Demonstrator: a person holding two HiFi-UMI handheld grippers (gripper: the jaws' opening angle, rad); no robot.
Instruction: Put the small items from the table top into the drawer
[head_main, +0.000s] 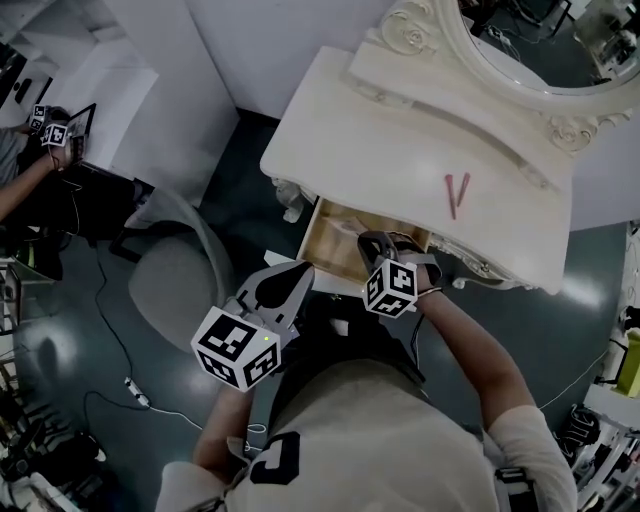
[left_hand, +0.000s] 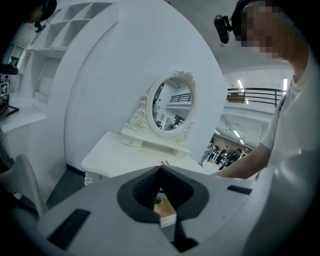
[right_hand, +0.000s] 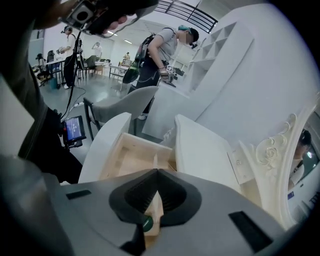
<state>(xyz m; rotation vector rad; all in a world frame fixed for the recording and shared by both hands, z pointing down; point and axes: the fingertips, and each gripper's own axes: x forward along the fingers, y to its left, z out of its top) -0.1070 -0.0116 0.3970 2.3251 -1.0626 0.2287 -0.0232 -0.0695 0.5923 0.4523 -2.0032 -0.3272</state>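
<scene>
Now right gripper (right_hand: 157, 171) is held shut over drawer (right_hand: 125, 150).
Left gripper (left_hand: 160, 168) is seen closed, empty, at 7 o'clock; red items (head_main: 456, 193) at 2 o'clock.

I count two thin red sticks (head_main: 455, 207), one cream-white carved dressing table (head_main: 380, 140), one open pale-wood drawer (head_main: 335, 245), one oval mirror in a carved white frame (head_main: 530, 45), and one grey moulded chair (head_main: 170, 290).

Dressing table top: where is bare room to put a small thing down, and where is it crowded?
Bare: the left and middle of the table top, between the mirror base and the front edge. Two red sticks lie towards the right. The open drawer is crowded: the right gripper hangs over it.
</scene>
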